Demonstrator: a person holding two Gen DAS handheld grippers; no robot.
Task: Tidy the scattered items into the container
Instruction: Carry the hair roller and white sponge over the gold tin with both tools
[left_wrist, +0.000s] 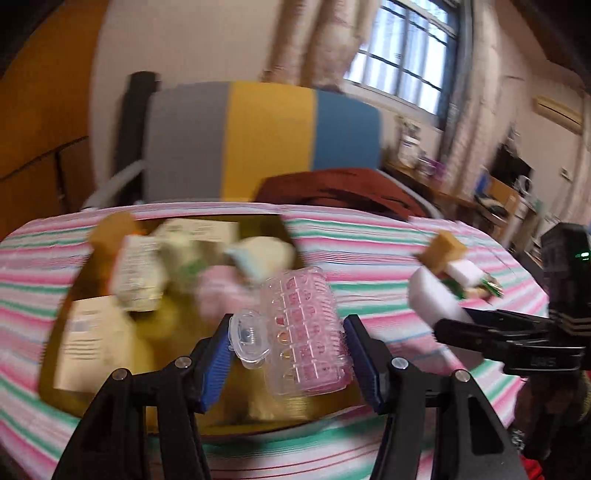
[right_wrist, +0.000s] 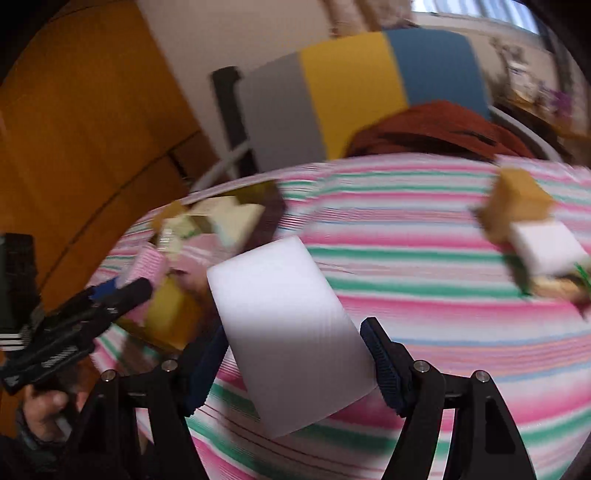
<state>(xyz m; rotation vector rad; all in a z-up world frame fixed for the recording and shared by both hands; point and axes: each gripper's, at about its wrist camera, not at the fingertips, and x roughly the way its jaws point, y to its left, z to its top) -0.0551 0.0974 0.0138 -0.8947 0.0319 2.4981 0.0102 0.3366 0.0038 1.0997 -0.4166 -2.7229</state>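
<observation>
One clear-and-pink hair roller (left_wrist: 306, 332), ribbed with a transparent clip on its side, sat pinched in my left gripper (left_wrist: 288, 354) above the gold box (left_wrist: 55, 354) of blurred packets. My right gripper (right_wrist: 295, 354) clamped one white foam block (right_wrist: 288, 332) over the striped tablecloth (right_wrist: 424, 295). Farther off I counted one brown block (right_wrist: 517, 199) and one white block (right_wrist: 546, 247), touching.

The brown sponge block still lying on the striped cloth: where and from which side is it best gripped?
Probably across the two flat side faces of the brown sponge block, coming from above. It stands up from the striped tablecloth, and a white foam block touches its near side, so a low frontal approach looks blocked.
</observation>
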